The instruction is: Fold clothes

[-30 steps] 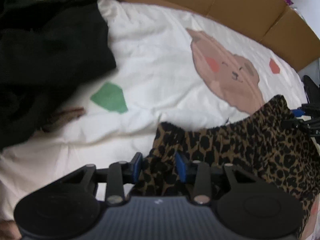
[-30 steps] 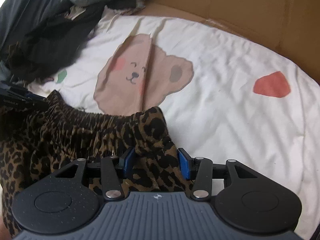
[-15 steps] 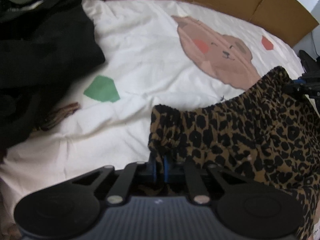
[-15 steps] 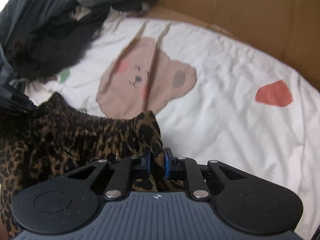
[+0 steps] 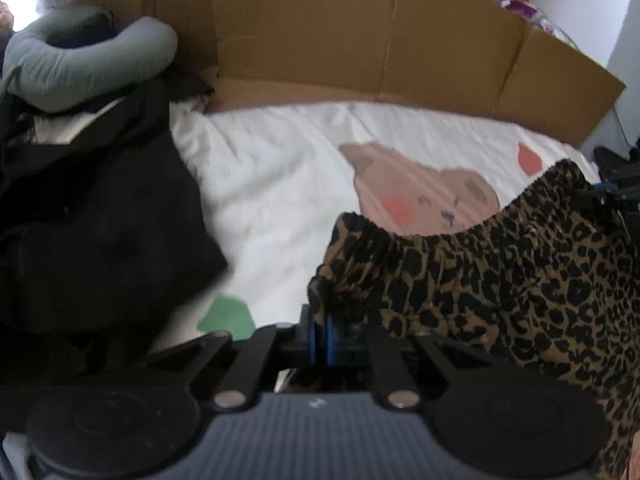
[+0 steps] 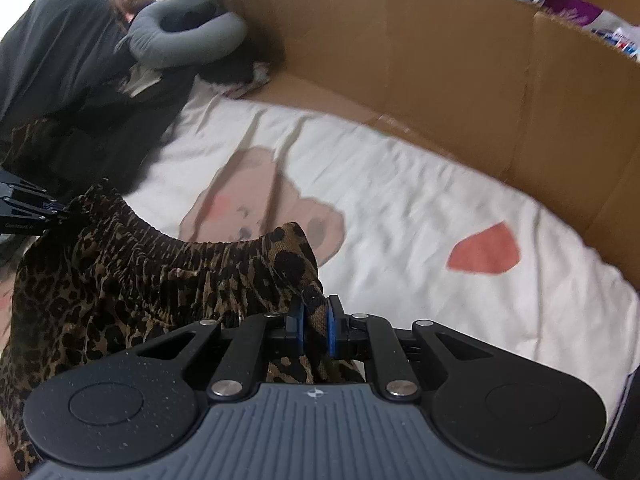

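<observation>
1. Up close from the left wrist: the left gripper (image 5: 319,338) has its blue pads pinched together on one corner of the leopard-print garment (image 5: 500,280), at the gathered elastic waistband. The cloth stretches away to the right, where the right gripper (image 5: 612,196) clamps the other corner, above the bear-print sheet (image 5: 288,184). A black clothes pile (image 5: 92,220) lies near on the left, so the lift likely needs to stay clear of it.

2. From the right wrist: the right gripper (image 6: 314,326) is shut on a fold of the same waistband, cloth visibly wedged between the pads. The left gripper (image 6: 44,212) holds the far corner, and the band sags between the two. Doing this step well probably means raising both corners evenly and drawing them apart until the band is taut, letting the fabric hang free of the cardboard wall (image 6: 440,60) before laying it flat.
</observation>
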Demonstrator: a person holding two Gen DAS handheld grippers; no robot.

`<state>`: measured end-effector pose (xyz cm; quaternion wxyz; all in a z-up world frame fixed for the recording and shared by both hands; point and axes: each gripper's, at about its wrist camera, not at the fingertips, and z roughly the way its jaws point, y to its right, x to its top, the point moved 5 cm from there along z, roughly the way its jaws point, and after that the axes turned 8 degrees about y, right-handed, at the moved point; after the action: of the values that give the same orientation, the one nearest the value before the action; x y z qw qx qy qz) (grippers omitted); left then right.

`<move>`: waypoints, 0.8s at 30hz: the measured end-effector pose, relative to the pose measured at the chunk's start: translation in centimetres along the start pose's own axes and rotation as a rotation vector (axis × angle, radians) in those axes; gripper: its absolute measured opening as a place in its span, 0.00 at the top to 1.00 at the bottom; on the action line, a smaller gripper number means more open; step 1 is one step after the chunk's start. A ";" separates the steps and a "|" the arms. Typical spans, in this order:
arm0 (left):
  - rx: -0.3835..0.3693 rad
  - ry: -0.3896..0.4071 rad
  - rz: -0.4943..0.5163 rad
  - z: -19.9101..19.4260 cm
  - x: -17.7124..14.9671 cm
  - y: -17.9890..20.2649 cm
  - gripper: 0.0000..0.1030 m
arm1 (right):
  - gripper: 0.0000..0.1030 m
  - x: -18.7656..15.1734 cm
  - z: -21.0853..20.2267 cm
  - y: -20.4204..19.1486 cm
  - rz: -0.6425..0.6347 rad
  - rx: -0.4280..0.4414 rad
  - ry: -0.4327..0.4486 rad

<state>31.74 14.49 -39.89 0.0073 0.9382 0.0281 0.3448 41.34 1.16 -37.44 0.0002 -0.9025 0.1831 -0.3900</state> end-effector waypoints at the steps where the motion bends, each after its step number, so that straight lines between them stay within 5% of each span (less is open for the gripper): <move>1: 0.002 0.008 0.005 0.2 0.4 0.1 0.95 | 0.91 0.3 0.0 0.2 -0.003 -0.008 0.002; 24: 0.039 0.039 0.044 5.9 6.0 -0.3 0.95 | 0.91 4.5 3.3 3.6 0.036 -0.152 0.021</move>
<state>40.14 15.18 -40.51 -0.0193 0.9317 0.0145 0.3623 45.31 -4.18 -37.12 -0.0633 -0.8922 0.2285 -0.3843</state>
